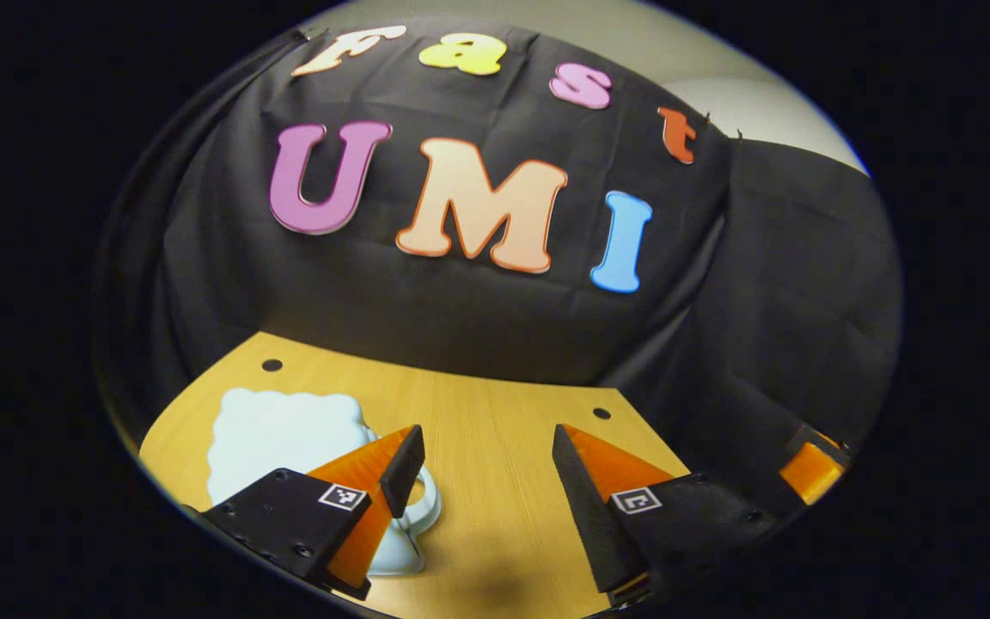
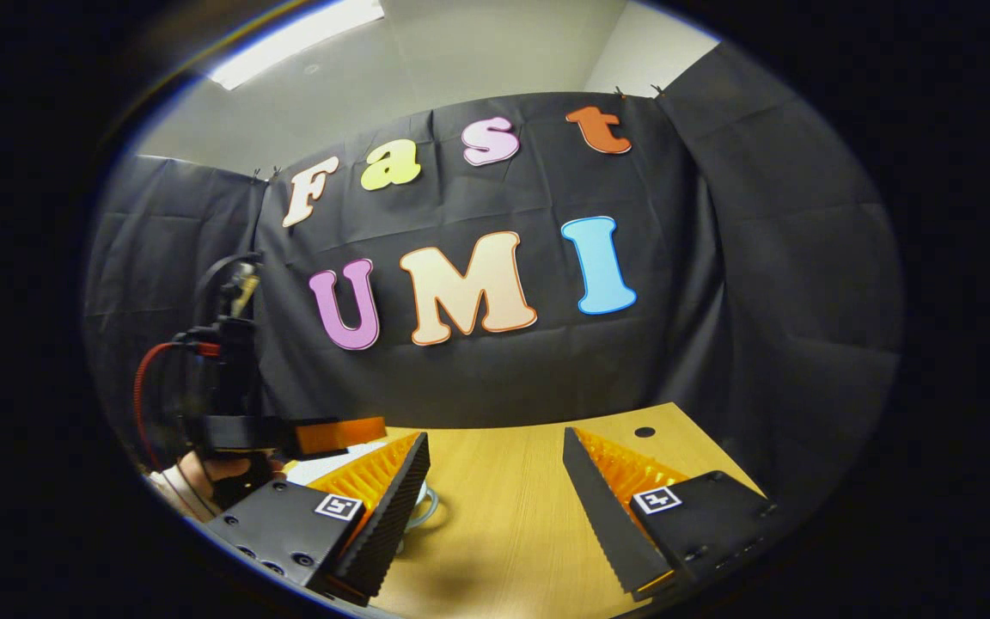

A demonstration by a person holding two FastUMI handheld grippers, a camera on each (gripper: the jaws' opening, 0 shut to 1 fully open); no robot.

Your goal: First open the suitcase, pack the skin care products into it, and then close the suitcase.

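Note:
A small pale blue suitcase (image 1: 280, 434) with a wavy outline lies flat on the wooden table (image 1: 495, 516), lid down, its looped handle toward the table's middle. My left gripper (image 1: 486, 434) hovers open just right of it, the left finger overlapping the handle end, with nothing between the fingers. In the right gripper view, my right gripper (image 2: 495, 436) also stands open and empty over the table (image 2: 504, 516). A strip of the suitcase (image 2: 327, 468) shows behind its left finger. Farther left, a hand holds the left gripper (image 2: 237, 413).
The black cloth wall closes the table off at the back and right. Two small round holes (image 1: 271, 364) (image 1: 601, 413) sit near the table's back edge. Part of the right gripper (image 1: 809, 471) shows at the far right of the left gripper view.

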